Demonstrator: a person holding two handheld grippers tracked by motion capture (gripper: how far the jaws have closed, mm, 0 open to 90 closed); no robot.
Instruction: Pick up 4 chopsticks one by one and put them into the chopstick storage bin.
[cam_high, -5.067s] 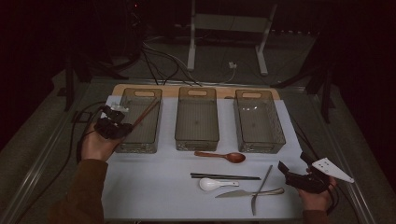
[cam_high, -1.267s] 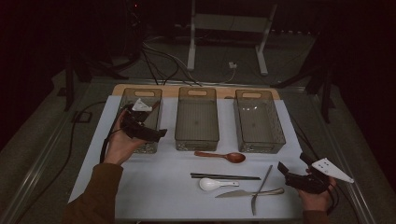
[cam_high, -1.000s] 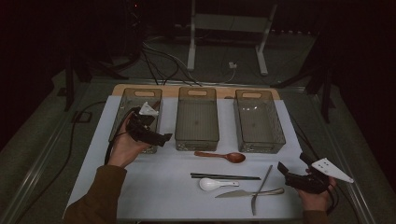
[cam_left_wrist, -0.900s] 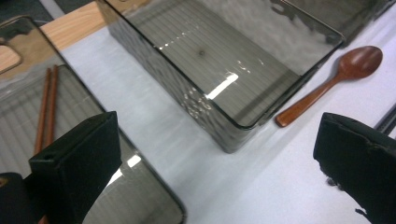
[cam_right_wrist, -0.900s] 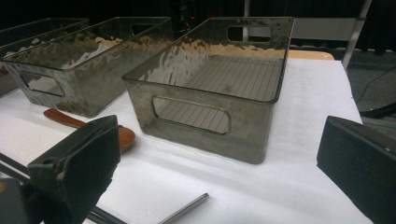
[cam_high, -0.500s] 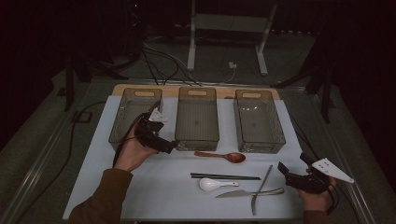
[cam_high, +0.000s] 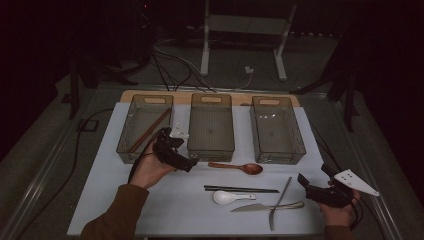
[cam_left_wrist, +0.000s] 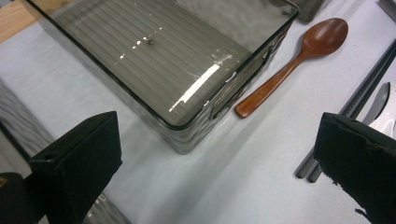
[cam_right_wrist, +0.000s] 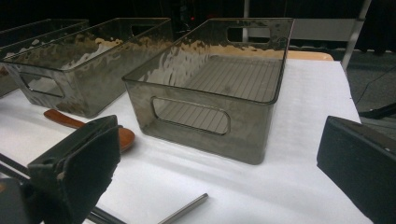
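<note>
Three smoked clear bins stand in a row: left bin (cam_high: 129, 145), middle bin (cam_high: 211, 150), right bin (cam_high: 276, 152). A pair of brown chopsticks (cam_high: 150, 131) lies inside the left bin. In front of the bins lie a wooden spoon (cam_high: 237, 167), black chopsticks (cam_high: 241, 189), a white spoon (cam_high: 231, 197), a knife (cam_high: 267, 206) and a metal rod (cam_high: 279, 202). My left gripper (cam_high: 191, 165) is open and empty at the middle bin's front left corner, just left of the wooden spoon's handle (cam_left_wrist: 261, 95). My right gripper (cam_high: 303, 184) is open and empty by the table's front right.
A white mat (cam_high: 100, 190) covers the table, with bare mat at the front left. Cables and a white stand (cam_high: 205, 45) lie on the floor beyond. In the right gripper view the right bin (cam_right_wrist: 210, 140) is straight ahead, with the middle bin (cam_right_wrist: 84, 98) to its left.
My left gripper has left the left bin, where the brown chopsticks now lie, and moved right and nearer, down to the middle bin's front. The right gripper has stayed put.
</note>
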